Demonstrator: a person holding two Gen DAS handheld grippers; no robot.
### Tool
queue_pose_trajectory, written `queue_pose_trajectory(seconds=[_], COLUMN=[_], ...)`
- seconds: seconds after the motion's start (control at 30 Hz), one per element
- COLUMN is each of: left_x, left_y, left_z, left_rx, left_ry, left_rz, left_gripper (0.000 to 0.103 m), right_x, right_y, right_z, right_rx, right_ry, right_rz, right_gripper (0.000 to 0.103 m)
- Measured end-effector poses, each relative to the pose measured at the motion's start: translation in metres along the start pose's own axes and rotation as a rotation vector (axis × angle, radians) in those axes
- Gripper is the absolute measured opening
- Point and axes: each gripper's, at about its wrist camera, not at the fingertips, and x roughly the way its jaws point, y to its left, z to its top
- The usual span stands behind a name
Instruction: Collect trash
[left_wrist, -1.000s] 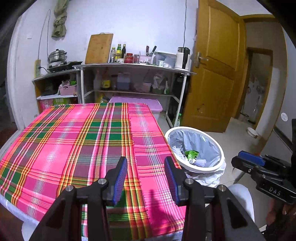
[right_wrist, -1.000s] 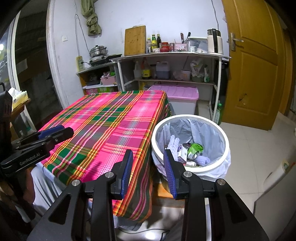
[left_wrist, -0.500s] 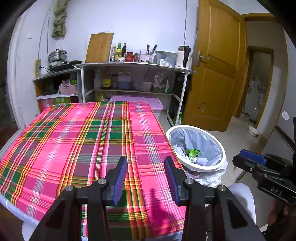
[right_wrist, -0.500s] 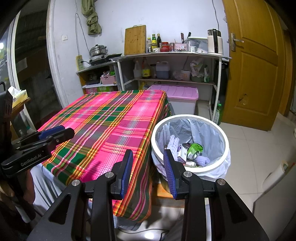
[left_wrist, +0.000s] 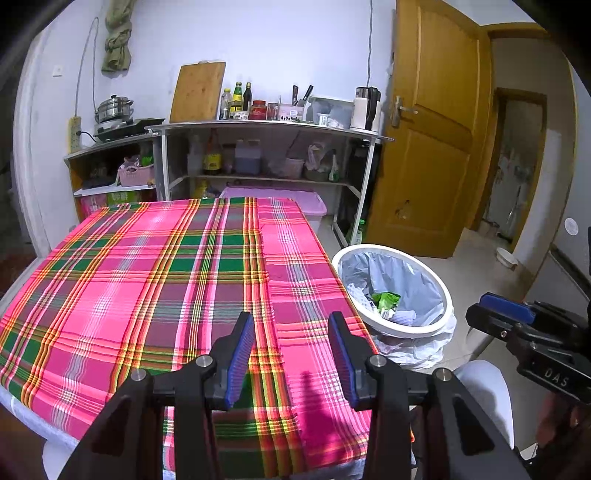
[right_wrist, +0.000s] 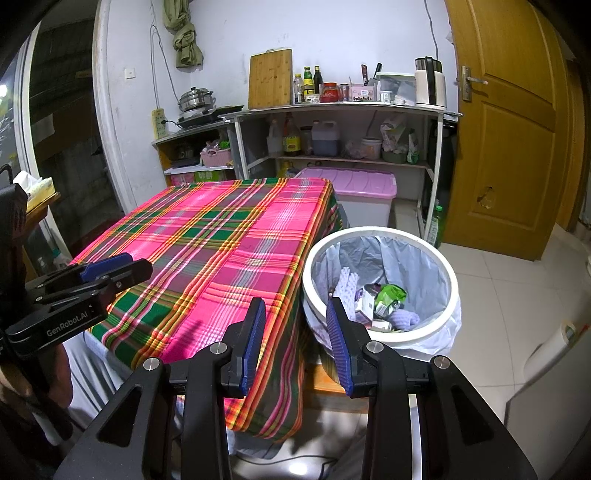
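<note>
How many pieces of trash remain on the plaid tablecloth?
0. The plaid tablecloth shows no litter in either view; the visible trash sits inside the white bin beside it. The left edge is partly hidden.

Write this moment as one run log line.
left gripper: open, empty | right gripper: open, empty | white round lined trash bin: holds trash | pink plaid tablecloth: bare

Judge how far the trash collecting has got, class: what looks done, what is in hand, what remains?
Done: wrappers and paper lie inside the lined white bin, and no litter shows on the plaid tablecloth. In hand: nothing; the left gripper and right gripper are both open and empty. Left: no loose trash is visible in either view, so the job looks essentially finished.
</note>
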Motion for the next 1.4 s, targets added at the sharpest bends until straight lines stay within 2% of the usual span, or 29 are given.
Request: queue_pose_trajectory(seconds=[1.4], left_x=[-0.0005], left_y=[0.0017], left_z=[-0.0022], left_rx=[0.004], left_ry=[-0.003], left_rz=[0.003], left_gripper=[0.041], right_x=[-0.0004], right_y=[0.002], right_z=[0.0007], right_rx=[-0.001], right_ry=[0.002], right_rz=[0.0], right_gripper=[0.035])
